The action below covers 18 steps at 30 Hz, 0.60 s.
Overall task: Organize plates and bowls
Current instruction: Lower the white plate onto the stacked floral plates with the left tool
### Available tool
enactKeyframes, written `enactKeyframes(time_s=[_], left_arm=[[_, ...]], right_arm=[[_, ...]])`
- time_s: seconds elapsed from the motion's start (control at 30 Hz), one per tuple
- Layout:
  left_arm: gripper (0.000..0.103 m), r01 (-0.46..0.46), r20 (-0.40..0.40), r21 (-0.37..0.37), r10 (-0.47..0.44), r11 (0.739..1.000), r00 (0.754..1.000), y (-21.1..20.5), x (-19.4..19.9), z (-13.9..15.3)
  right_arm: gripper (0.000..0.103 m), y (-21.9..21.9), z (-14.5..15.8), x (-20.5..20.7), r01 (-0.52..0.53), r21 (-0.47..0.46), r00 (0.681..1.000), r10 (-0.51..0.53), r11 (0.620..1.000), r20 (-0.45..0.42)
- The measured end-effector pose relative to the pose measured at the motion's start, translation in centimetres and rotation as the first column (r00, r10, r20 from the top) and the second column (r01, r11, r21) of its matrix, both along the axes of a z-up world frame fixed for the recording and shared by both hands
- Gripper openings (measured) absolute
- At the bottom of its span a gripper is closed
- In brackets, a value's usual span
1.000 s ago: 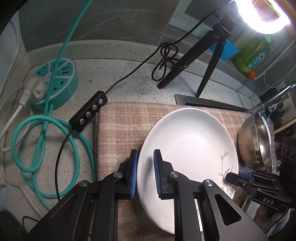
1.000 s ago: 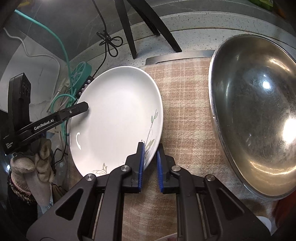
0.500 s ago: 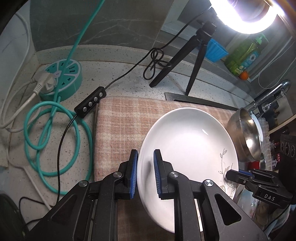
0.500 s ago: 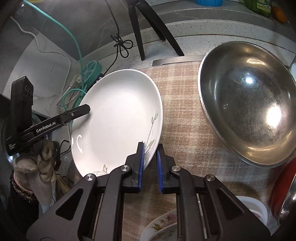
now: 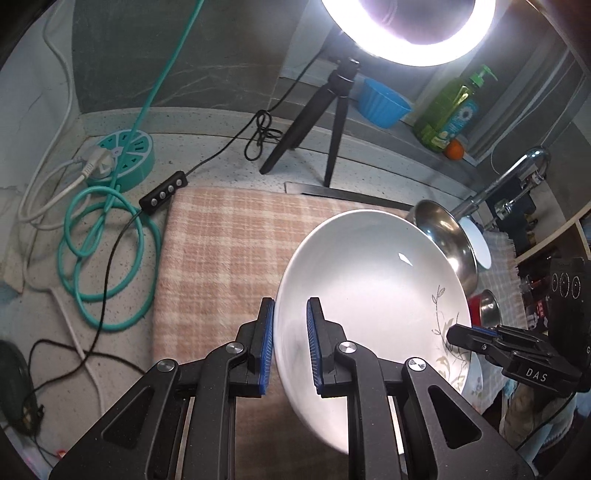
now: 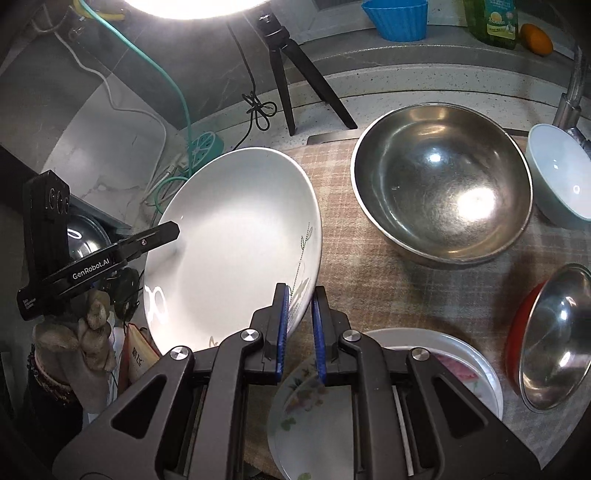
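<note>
Left wrist view: you are holding the left gripper point(image 5: 290, 345) with its blue pads closed onto the near left rim of the white plate point(image 5: 369, 295), one pad under the rim and one inside. The plate is tilting above the checked cloth point(image 5: 221, 258), lifted off it. Across the plate, the right gripper point(image 5: 476, 338) is pinching the far rim beside the leaf pattern. This view is showing you the teal power hub point(image 5: 122, 157) with its looped teal cable point(image 5: 107, 251), the ring light point(image 5: 410, 33) on its tripod point(image 5: 314, 122), and only an edge-on sliver of the steel bowl point(image 5: 443, 236).

Right wrist view: your right gripper point(image 6: 298, 328) is clamping the plate point(image 6: 229, 243) rim at the leaf pattern, jaws narrowed to the rim's thickness. The left gripper point(image 6: 162, 234) is gripping the opposite rim. Here you are seeing what the other camera mostly hides: the steel bowl point(image 6: 443, 184) sitting open on the cloth point(image 6: 369, 288), a pale bowl point(image 6: 557, 173) just beside it, a small steel bowl point(image 6: 554, 332) in a red one at the right edge, and flowered plates point(image 6: 369, 406) stacked under your fingers.
</note>
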State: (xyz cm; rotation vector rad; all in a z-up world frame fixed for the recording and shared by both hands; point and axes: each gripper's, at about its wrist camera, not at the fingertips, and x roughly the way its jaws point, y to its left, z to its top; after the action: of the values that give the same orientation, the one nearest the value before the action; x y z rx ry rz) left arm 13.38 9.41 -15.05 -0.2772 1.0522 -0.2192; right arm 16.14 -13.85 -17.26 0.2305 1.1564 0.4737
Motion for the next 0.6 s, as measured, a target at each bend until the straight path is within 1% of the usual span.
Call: enactKeyframes(time_s=[0.23,0.37,0.6], left_arm=[[0.015,0.009,0.004,-0.002,-0.009,1.000,1.000,-3.1,-2.5,0.5],[0.015,0.021,0.006,-0.008,-0.021,1.000,1.000,-5.3,-4.1,0.7],[0.015,0.038,-0.021,-0.045,-0.039,0.998,0.999,-8.8,-6.2,0.1]], right_arm=[[0.013,-2.8,0.4,-2.0,-0.012,0.001,1.000,0.012,1.000,0.003],[0.013,-5.1,0.5,-3.5,-0.007,-0.001,1.000,0.007,1.000,-0.006],[0.013,-8.8,-0.1,-5.7,0.014,-0.024,0.999,-0.015,1.000,-0.030]])
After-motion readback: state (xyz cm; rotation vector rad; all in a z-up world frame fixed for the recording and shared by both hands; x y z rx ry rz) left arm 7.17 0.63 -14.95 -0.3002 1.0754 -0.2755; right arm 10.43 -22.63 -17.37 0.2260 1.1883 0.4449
